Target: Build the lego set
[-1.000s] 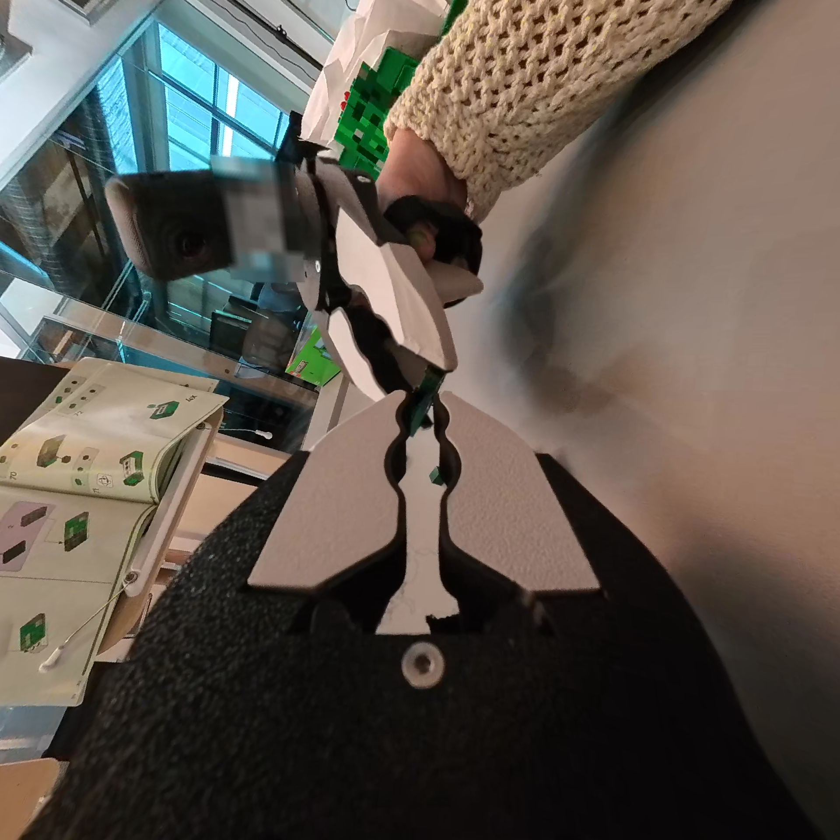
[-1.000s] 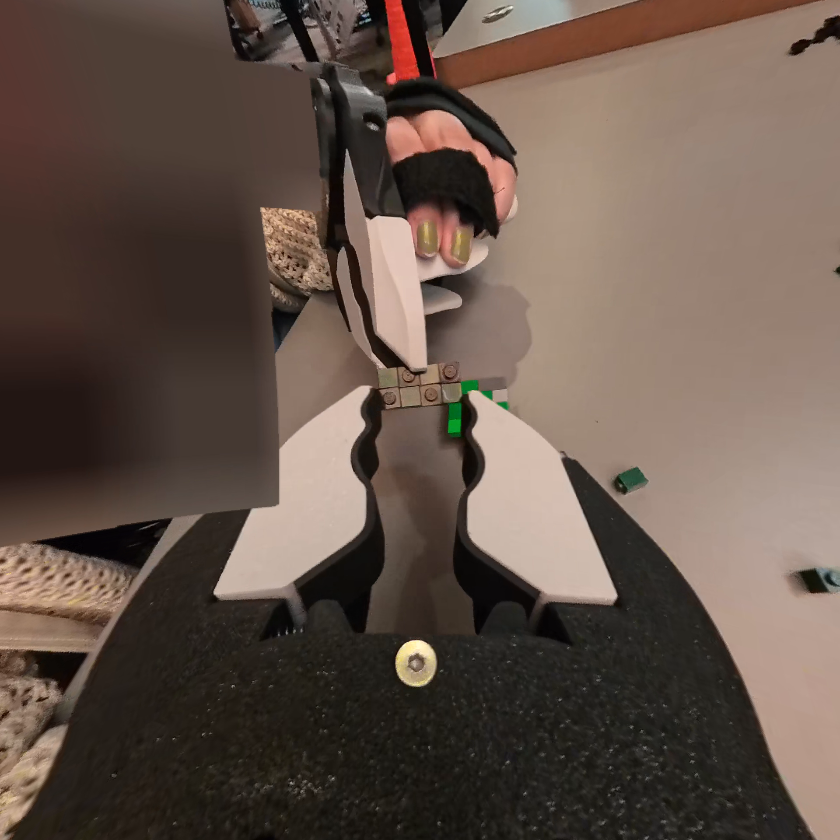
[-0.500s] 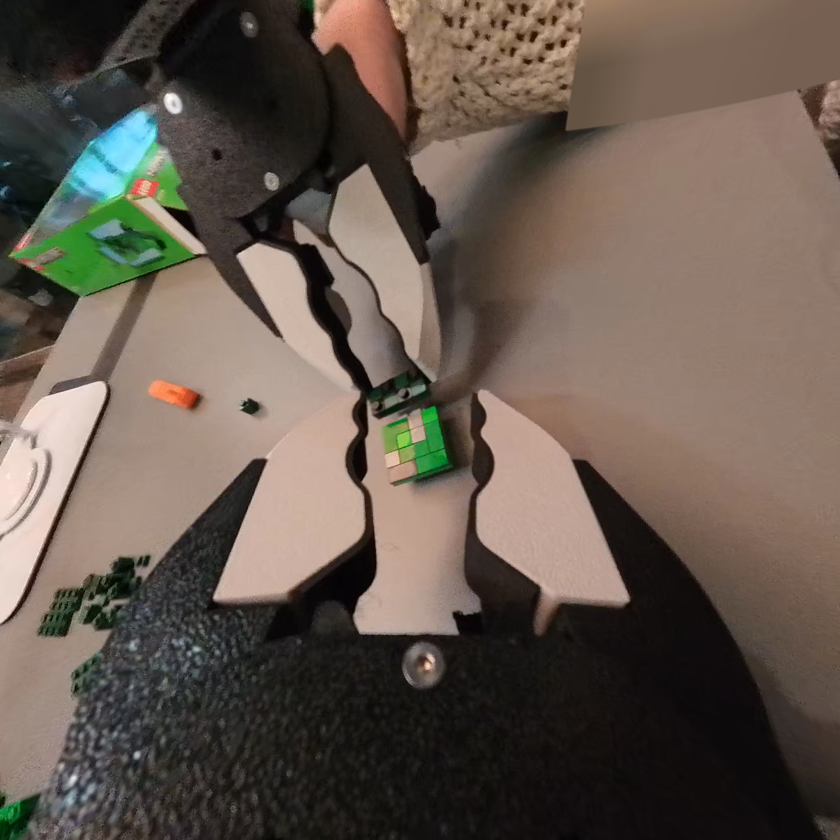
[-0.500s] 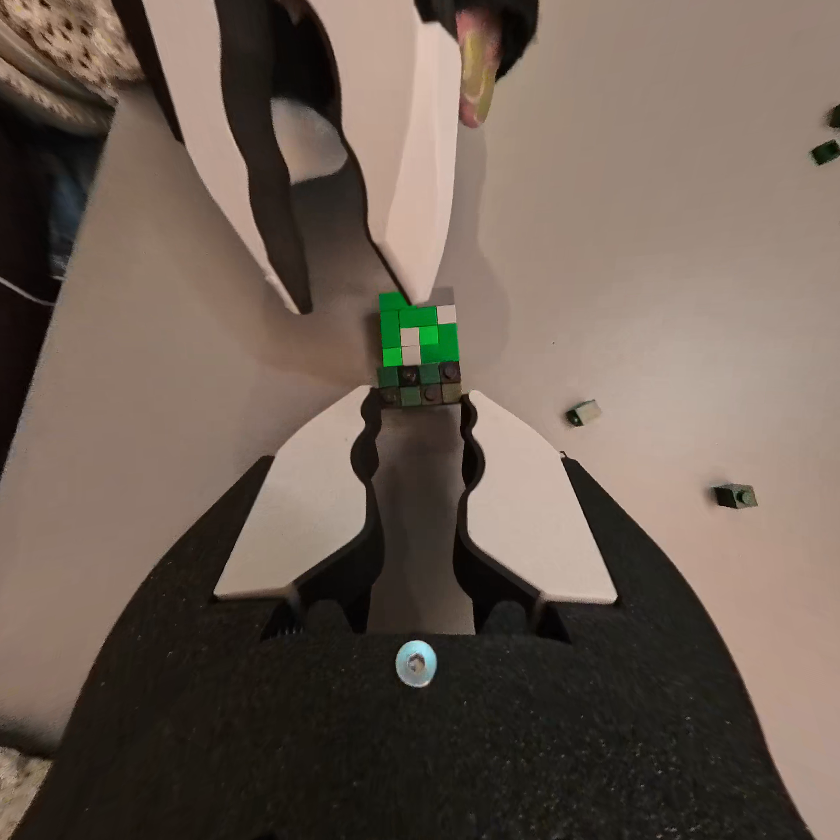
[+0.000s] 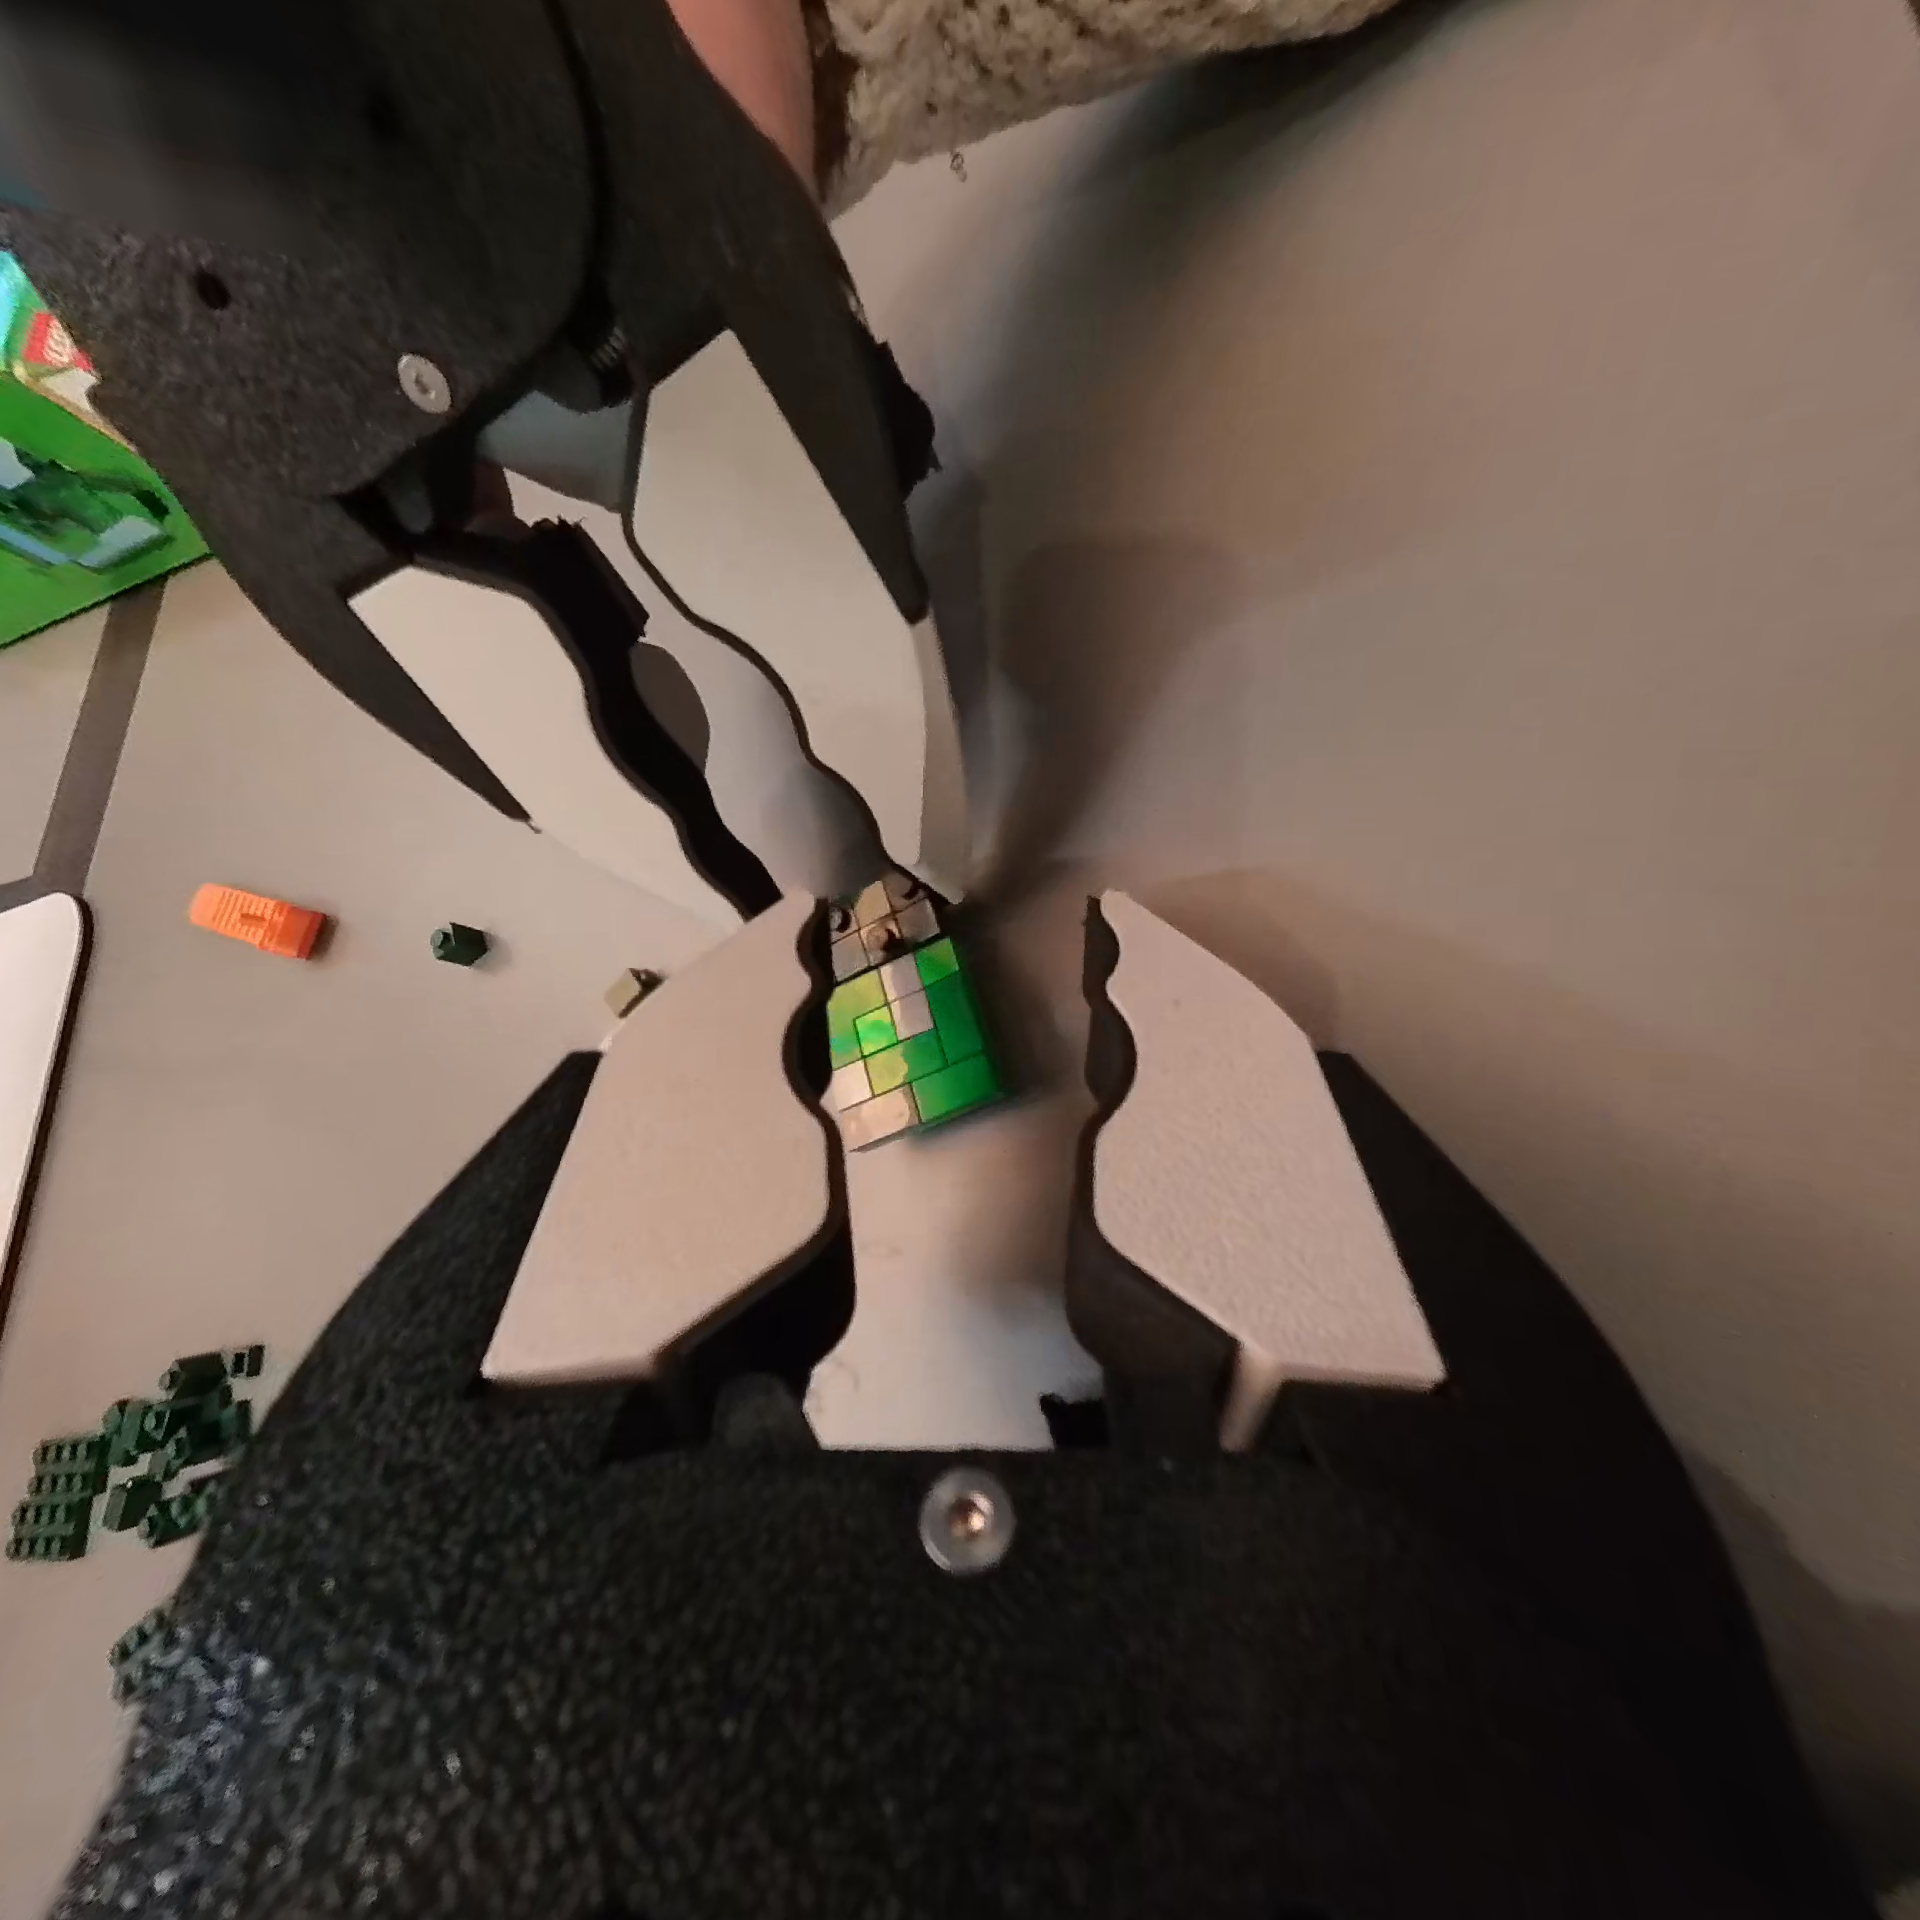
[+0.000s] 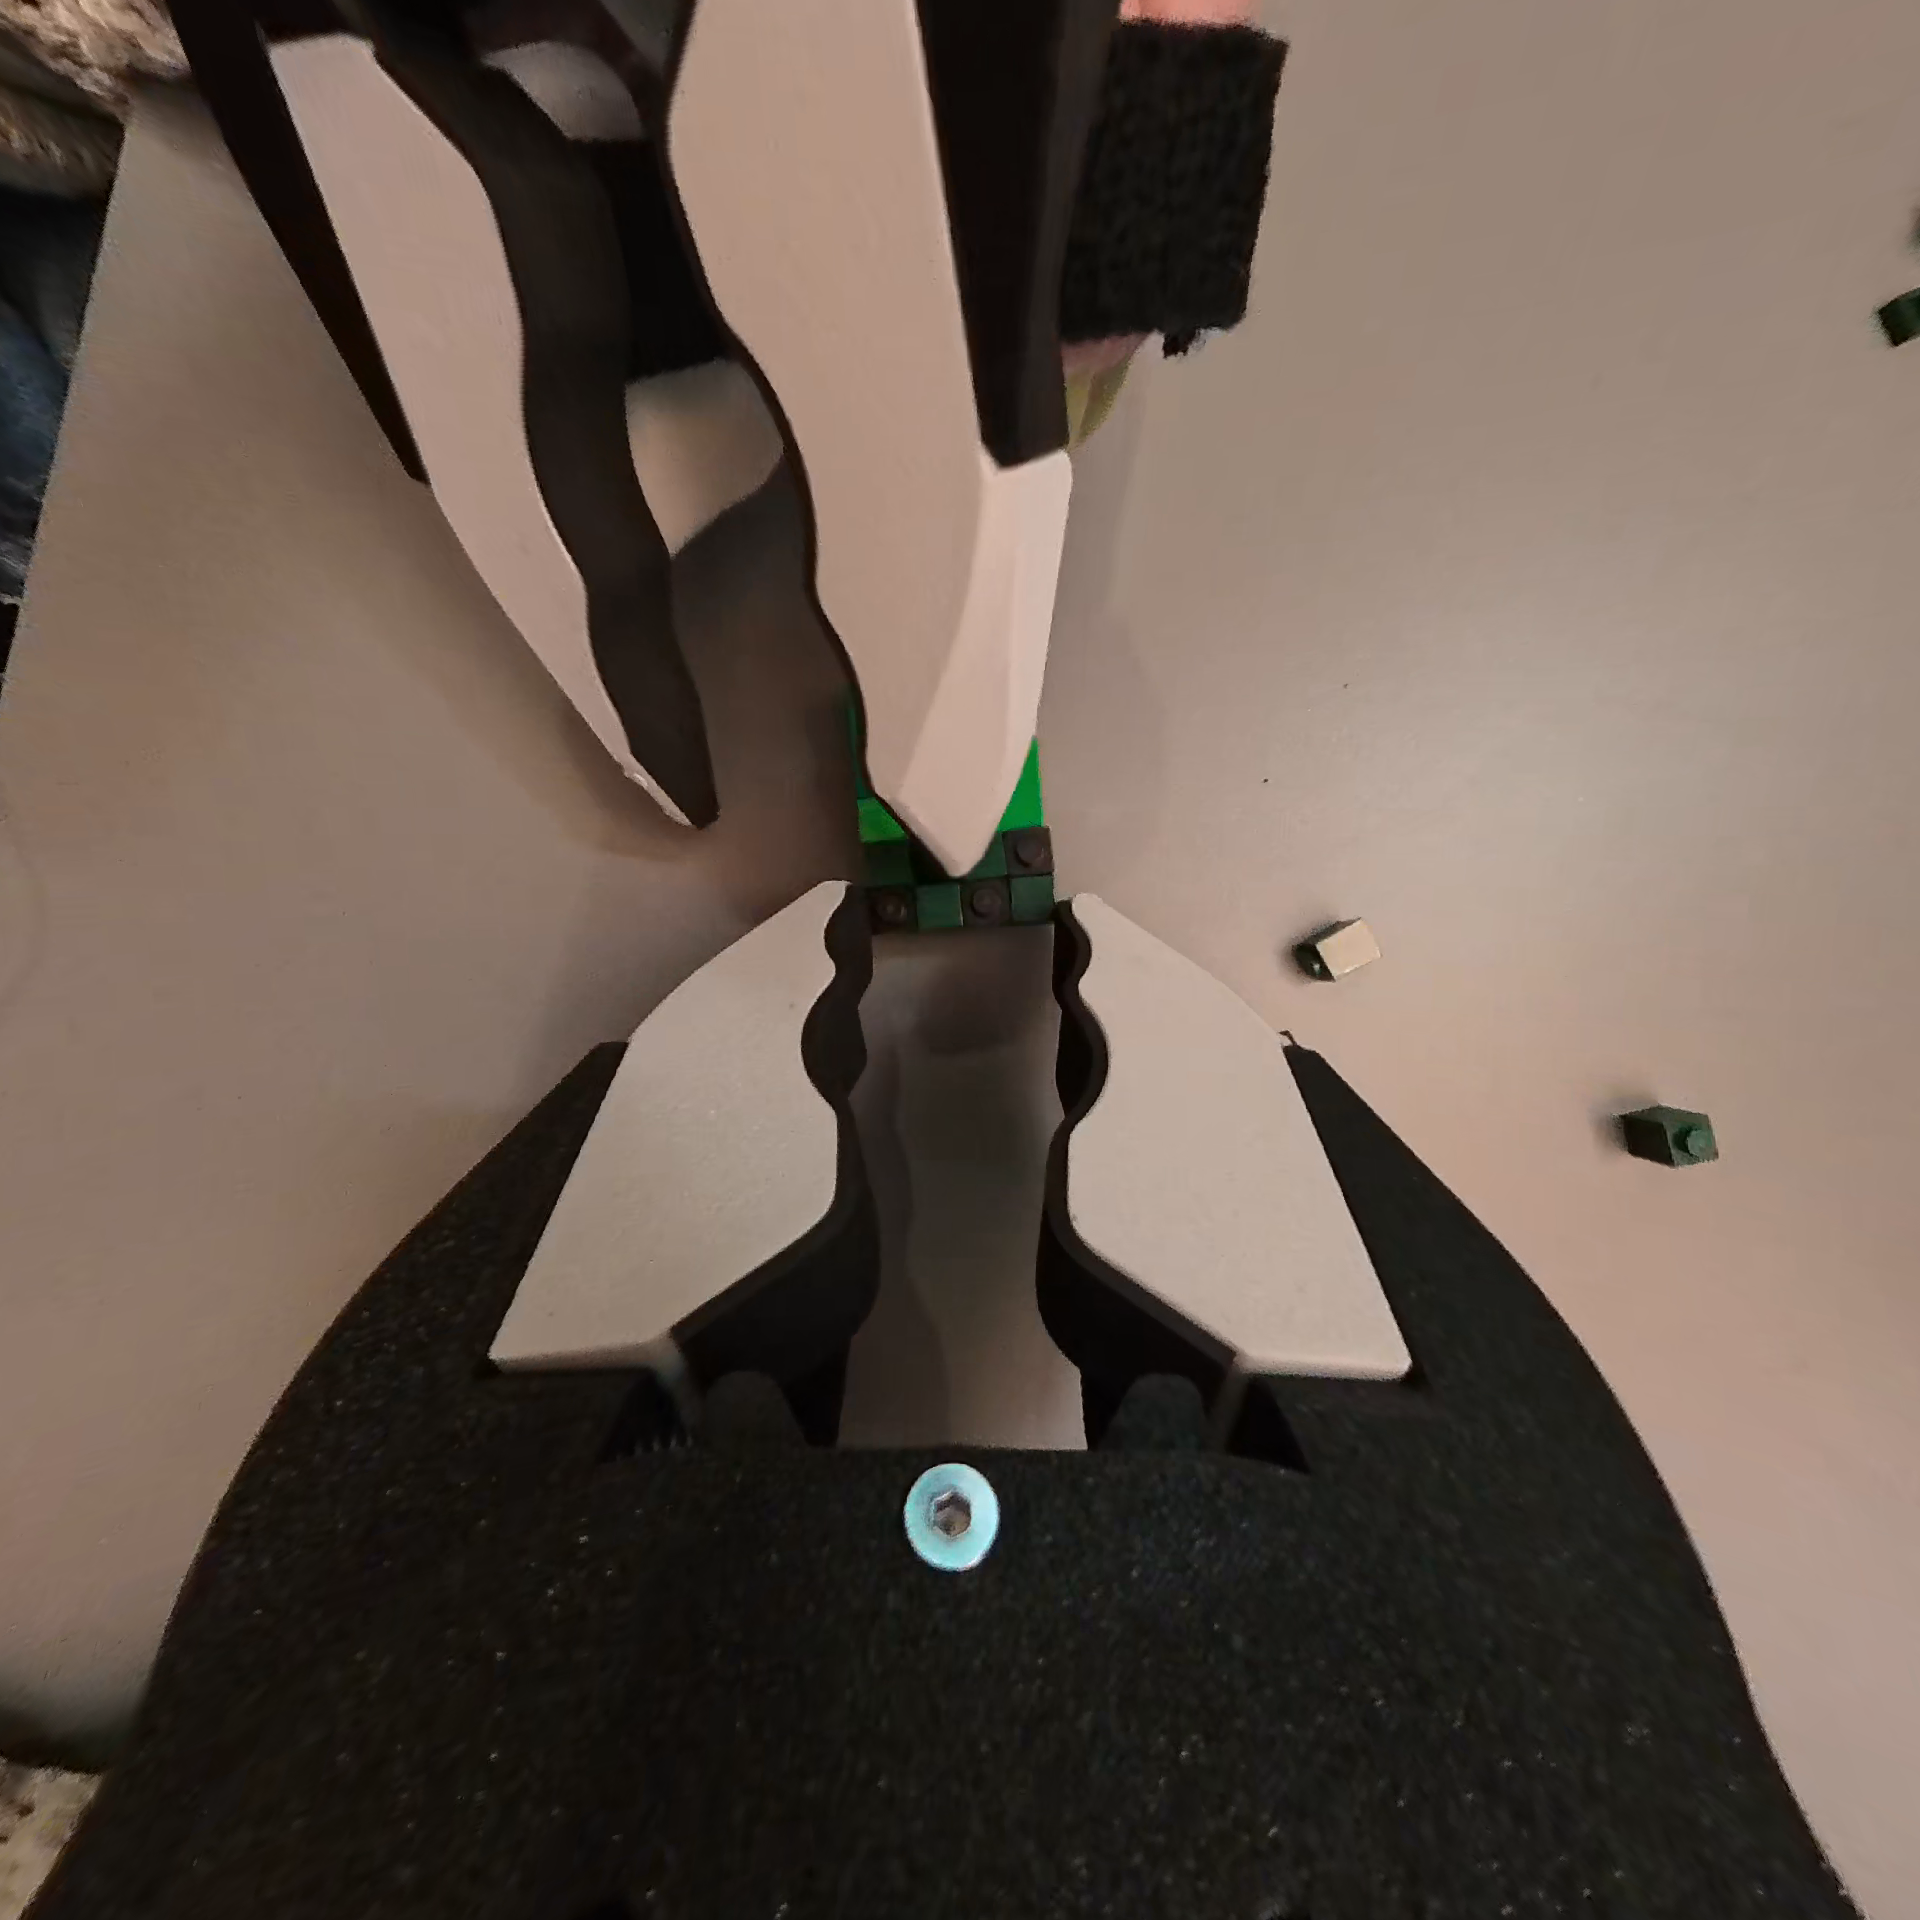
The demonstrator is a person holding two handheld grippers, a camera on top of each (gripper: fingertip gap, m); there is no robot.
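Observation:
A small green lego block (image 5: 914, 1039) with bright green and white tiles and a dark studded end lies low over the grey table (image 5: 1455, 727). In the left wrist view my left gripper (image 5: 951, 914) is open around it, its left finger close against the block and a gap on the right. My right gripper (image 5: 862, 894) comes in from the upper left and grips the studded end. In the right wrist view my right gripper (image 6: 958, 900) is shut on the studded end of the block (image 6: 977, 902). One fingertip (image 6: 951, 842) of the open left gripper (image 6: 816, 836) rests on the block.
On the table to the left are an orange brick separator (image 5: 260, 920), a dark green brick (image 5: 457, 943), a tan brick (image 5: 629, 992), a pile of dark green bricks (image 5: 125, 1455), a green box (image 5: 73, 499) and a white board (image 5: 31, 1039). Loose bricks (image 6: 1668, 1135) lie to the right. Both grippers' tips are close together, under 4 cm apart. About 11 cm separates my right fingertips from the dark green brick (image 5: 457, 943). The right camera catches it too, in the right wrist view (image 6: 1661, 1136).
Both grippers swung down from mid-air to the table. The left gripper opened and slid forward, so the block now sits deeper between its fingers. The right gripper keeps its hold.

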